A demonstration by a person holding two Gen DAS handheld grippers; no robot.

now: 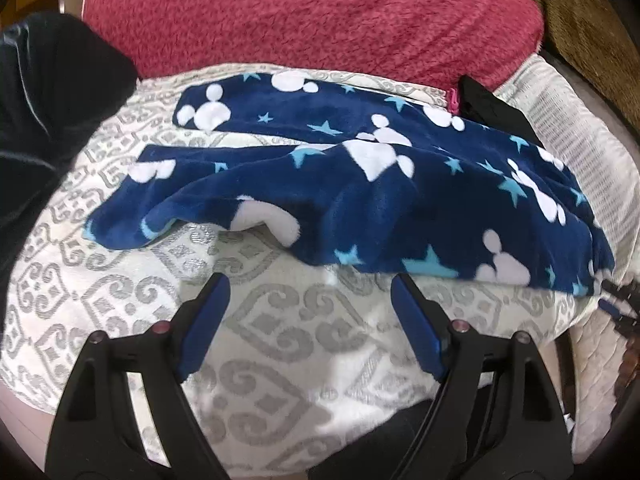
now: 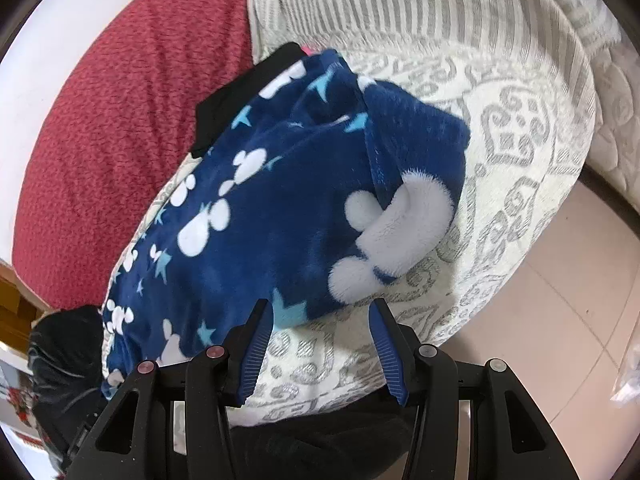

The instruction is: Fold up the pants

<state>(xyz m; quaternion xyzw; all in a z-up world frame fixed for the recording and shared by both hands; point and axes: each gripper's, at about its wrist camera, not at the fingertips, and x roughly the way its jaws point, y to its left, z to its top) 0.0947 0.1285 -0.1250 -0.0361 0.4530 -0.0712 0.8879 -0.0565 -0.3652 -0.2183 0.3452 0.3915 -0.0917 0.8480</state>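
Your left gripper [image 1: 308, 288] hangs spread and empty over the patterned bedcover [image 1: 280, 320], just short of the navy fleece pants [image 1: 360, 196], whose near leg lies rumpled across it, likely so you can catch that hem. Your right gripper [image 2: 320, 312] stands partly spread with nothing between its pads, at the waist corner, where the fabric bunches up. A red blanket [image 1: 312, 12] lies behind.

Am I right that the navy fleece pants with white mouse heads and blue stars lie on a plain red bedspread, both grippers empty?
Not quite. The navy fleece pants lie on a white bedspread with grey scrollwork, as the left wrist view shows. Both grippers are empty.
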